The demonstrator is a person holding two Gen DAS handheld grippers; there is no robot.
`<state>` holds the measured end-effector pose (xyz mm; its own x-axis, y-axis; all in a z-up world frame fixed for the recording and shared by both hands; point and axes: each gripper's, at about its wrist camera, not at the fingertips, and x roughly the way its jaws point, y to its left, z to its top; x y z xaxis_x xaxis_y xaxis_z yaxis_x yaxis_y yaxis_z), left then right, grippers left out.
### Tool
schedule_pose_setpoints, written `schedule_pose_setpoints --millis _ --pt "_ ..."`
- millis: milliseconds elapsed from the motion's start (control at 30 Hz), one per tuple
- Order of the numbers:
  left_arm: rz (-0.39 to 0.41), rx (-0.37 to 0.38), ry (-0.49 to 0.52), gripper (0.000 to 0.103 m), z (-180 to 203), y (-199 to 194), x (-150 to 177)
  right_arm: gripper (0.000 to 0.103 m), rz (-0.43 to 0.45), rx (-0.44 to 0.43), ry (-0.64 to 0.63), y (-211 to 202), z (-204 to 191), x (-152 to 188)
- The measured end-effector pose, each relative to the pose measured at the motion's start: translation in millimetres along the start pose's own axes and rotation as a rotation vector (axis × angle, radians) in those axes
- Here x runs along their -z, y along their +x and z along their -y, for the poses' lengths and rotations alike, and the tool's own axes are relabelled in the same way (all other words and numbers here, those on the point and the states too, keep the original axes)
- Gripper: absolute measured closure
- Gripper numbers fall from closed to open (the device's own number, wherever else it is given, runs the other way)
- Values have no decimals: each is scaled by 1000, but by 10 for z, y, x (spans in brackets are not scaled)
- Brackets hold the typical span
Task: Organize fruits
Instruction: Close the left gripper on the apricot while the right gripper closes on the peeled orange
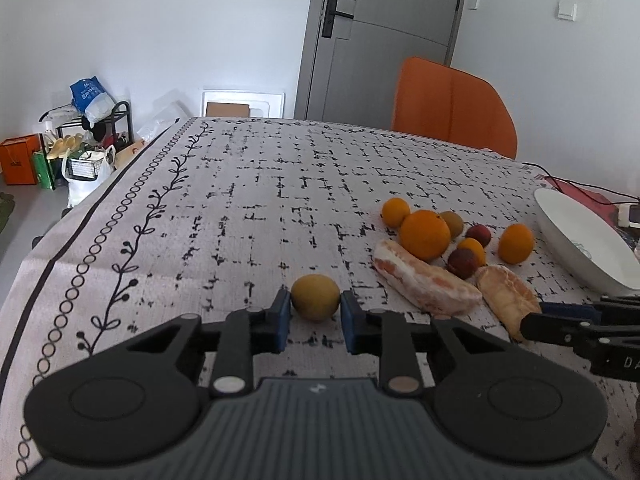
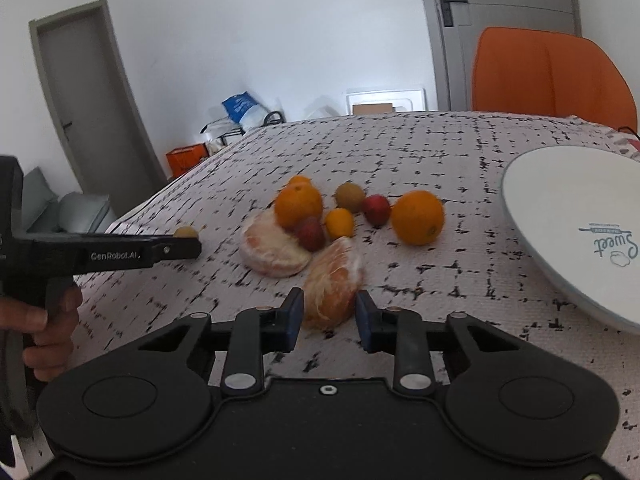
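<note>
Nearest the left wrist camera, the left gripper [image 1: 315,312], black with blue pads, is clamped on a small round yellow-green fruit [image 1: 315,297] that sits on the table, well apart from the other fruit and to their left. Both blue pads press against its sides.

From the right wrist camera, the right gripper [image 2: 329,314], of the same black build, has its blue pads against the flanks of a peeled orange-pink citrus wedge [image 2: 333,283] lying on the cloth, so the wedge is gripped at its near end. A second, larger peeled citrus piece [image 2: 272,250] lies just to its left, touching the cluster behind it.

That cluster holds a large round orange [image 2: 298,204], a smaller orange partly hidden behind it [image 2: 299,179], a small orange citrus [image 2: 339,222], two dark red plum-like fruits [image 2: 310,233] [image 2: 376,209] and a brownish-green round fruit [image 2: 349,196]. Another large orange [image 2: 417,217] sits a little to the right of the group, alone.

A white shallow ceramic plate [image 2: 560,216] with blue lettering stands at the right edge of the table, holding no fruit. Everything rests on a pale tablecloth with a broken black grid print [image 1: 248,200]. An orange chair [image 1: 452,104] stands behind the far edge of the table. A person's hand [image 2: 48,332] grips the handle of the left gripper at the left edge of the right view.
</note>
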<state>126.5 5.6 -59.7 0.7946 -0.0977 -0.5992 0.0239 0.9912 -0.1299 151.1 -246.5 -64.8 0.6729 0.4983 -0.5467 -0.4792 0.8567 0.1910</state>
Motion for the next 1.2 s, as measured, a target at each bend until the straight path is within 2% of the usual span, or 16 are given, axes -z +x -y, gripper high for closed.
schedule_pose_setpoints --millis 167,333,567,767,867,1000,1200 --pt "0 5 2 78 9 -64 34 60 2 38 -2 20 -24 -18" --pt "3 4 23 74 47 -57 16 58 5 45 5 79 -20 -76" --pt "7 -10 25 74 64 14 22 57 -1 46 -29 171 -107 -79" --pt "21 5 -32 78 -31 -7 30 55 -3 71 -66 210 -176 -78" --pt "27 20 -36 78 -21 -27 30 58 -6 91 -99 233 -231 -78" --pt "31 33 -28 78 10 -62 33 71 2 119 -106 225 -224 -75" --pt "32 31 -33 78 16 -117 46 72 19 94 -64 127 -146 -87"
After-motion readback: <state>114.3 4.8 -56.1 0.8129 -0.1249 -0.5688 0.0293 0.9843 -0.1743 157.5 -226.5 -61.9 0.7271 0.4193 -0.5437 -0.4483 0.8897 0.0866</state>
